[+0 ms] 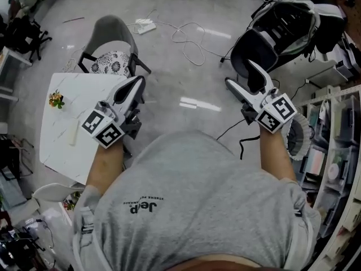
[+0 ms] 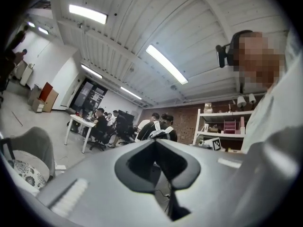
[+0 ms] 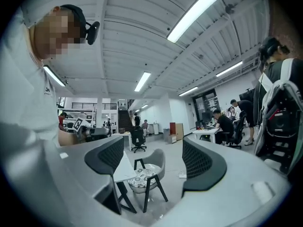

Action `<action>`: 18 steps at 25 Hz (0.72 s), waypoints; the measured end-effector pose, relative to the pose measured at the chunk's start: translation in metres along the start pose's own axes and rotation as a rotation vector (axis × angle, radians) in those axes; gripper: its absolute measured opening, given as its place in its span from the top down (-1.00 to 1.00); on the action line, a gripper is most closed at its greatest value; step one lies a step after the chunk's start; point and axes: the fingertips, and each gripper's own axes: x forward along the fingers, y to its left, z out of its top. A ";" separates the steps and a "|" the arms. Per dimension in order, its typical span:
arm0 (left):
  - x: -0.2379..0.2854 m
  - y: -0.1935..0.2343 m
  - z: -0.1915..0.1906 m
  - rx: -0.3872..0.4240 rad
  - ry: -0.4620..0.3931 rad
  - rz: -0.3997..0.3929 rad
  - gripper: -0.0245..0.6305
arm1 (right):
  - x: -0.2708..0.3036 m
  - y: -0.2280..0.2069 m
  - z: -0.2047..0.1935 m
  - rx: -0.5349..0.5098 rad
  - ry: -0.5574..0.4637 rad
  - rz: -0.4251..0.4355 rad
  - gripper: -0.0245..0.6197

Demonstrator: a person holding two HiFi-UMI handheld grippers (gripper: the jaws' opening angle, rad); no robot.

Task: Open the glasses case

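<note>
Head view: two grippers, one table

The left gripper has its dark-padded jaws closed tip to tip, with nothing between them. Beyond it, seated people gather by a white table. A grey chair stands at lower left. White shelves stand against a brick wall on the right.

We see a white worktop. Near its far left corner stands a small flower bunch. Just beyond the worktop is a grey chair, and well to its right a black office chair.
</note>
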 end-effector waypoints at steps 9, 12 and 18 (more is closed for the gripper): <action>0.005 0.013 0.009 0.027 -0.016 0.033 0.78 | 0.012 -0.015 0.000 -0.030 0.017 0.021 -0.21; -0.015 0.025 0.023 0.058 -0.047 0.055 0.78 | 0.039 0.001 0.005 -0.057 0.030 0.064 -0.21; -0.088 0.064 0.047 0.118 -0.096 0.171 0.78 | 0.125 0.046 0.019 -0.121 0.055 0.195 -0.21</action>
